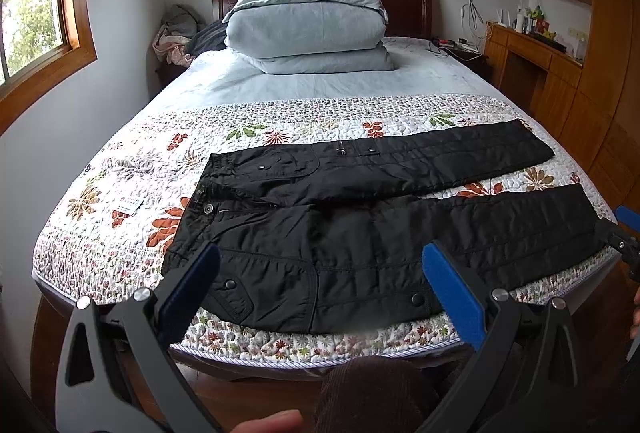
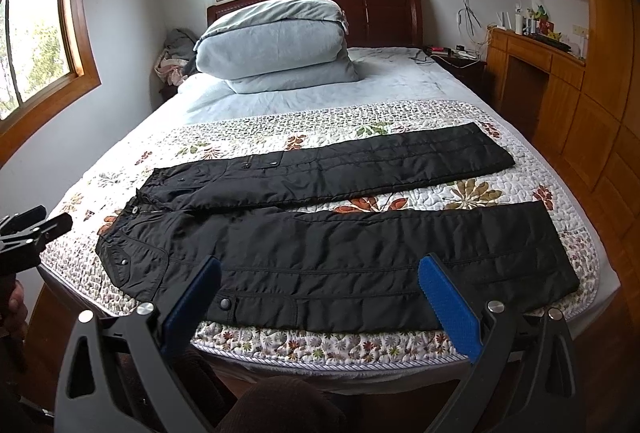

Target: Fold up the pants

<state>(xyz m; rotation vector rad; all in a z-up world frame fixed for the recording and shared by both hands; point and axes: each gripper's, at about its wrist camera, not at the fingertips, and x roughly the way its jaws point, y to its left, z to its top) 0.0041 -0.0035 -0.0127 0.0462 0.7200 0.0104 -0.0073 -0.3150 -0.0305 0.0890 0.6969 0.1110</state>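
Black pants [image 1: 360, 233] lie flat across the foot of the bed on a floral quilt [image 1: 120, 193], waistband at the left, both legs spread apart toward the right. My left gripper [image 1: 320, 265] is open and empty, above the near edge at the waist end. My right gripper [image 2: 320, 277] is open and empty, above the near leg of the pants [image 2: 340, 253]. Part of the right gripper [image 1: 624, 237] shows at the right edge of the left wrist view. Part of the left gripper [image 2: 32, 229] shows at the left edge of the right wrist view.
A folded light blue duvet [image 1: 308, 29] sits at the head of the bed against the headboard. A small paper tag [image 1: 130, 205] lies on the quilt left of the waistband. Wooden cabinets [image 1: 560, 81] stand along the right; a nightstand with clothes [image 1: 176, 41] is at the far left.
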